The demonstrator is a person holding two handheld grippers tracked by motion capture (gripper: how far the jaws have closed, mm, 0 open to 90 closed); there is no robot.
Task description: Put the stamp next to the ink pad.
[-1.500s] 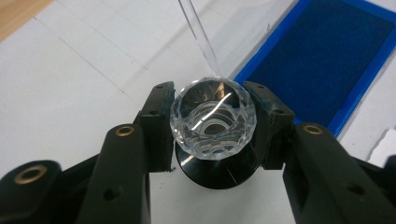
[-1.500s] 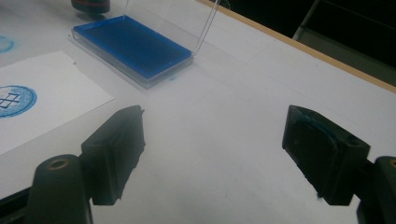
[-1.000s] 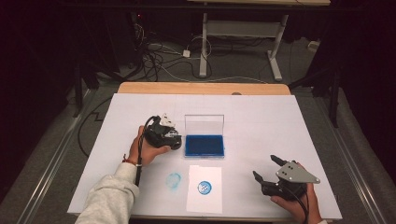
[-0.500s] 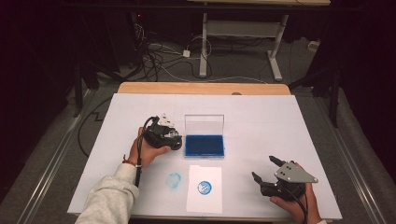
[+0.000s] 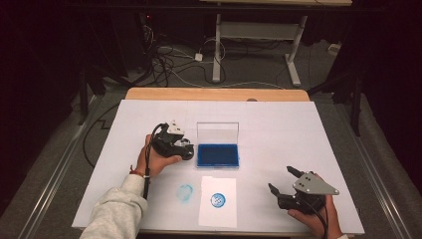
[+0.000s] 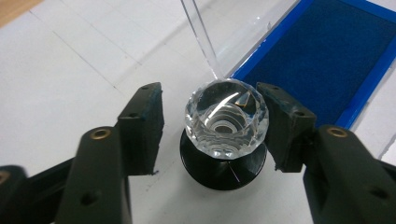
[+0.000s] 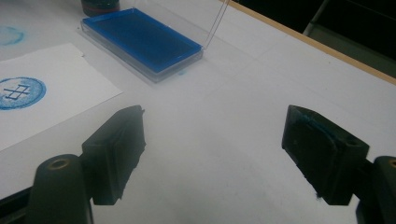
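**Letting go of the stamp cleanly beside the ink pad**

The white surface (image 5: 278,124) carries the blue ink pad (image 5: 218,155) with its clear lid upright, then the stamped paper (image 5: 217,201). The crystal-knobbed stamp (image 6: 226,119) stands on its black base just left of the pad. The left gripper (image 6: 215,126) has just been opening; its fingers (image 6: 142,126) stand apart either side of the knob, one barely clear. Best to widen evenly, then lift straight up so the stamp isn't tipped. The right gripper (image 5: 282,183) rests near the surface's front edge, fingers apart and empty.

Ink pad (image 5: 218,155) and upright lid (image 5: 217,133) block gripper's (image 6: 215,126) far side
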